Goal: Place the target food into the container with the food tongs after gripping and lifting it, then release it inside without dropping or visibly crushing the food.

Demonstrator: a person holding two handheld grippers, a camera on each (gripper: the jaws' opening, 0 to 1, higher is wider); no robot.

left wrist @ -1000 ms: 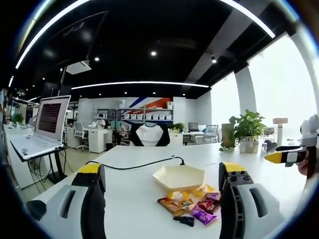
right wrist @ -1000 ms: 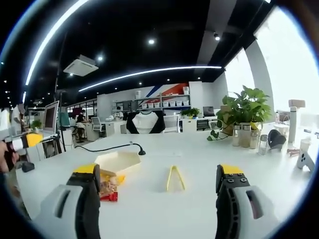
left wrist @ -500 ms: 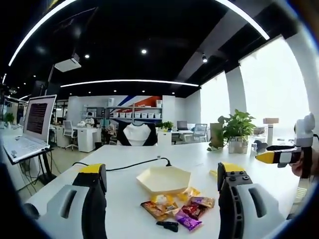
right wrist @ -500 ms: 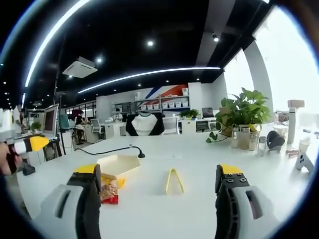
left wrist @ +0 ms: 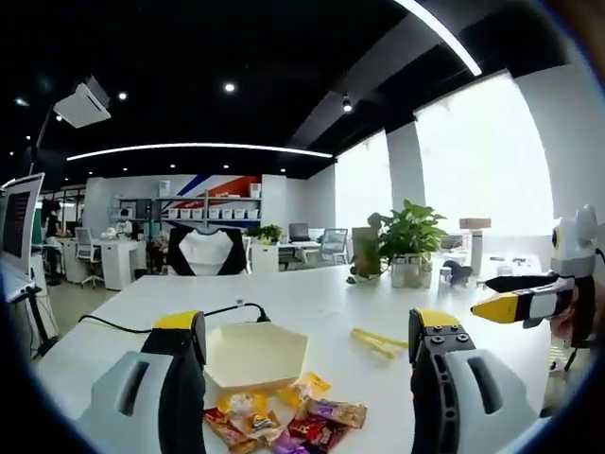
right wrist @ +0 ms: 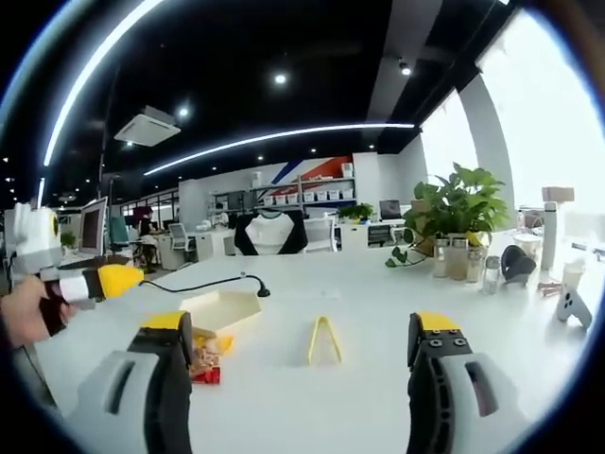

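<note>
Though wide-parted, tongs (right wrist: 323, 341) on open table (right wrist: 378, 312)

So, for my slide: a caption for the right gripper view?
Open right gripper faces yellow tongs on a white table.

You are looking across a long white table (left wrist: 312, 303). Lying on it are a pale hexagonal container (left wrist: 253, 354), a heap of wrapped snacks (left wrist: 284, 424) touching its near edge, yellow food tongs (right wrist: 323, 339) well apart from both, and a black cable (right wrist: 203, 281) trailing behind the container.
</note>
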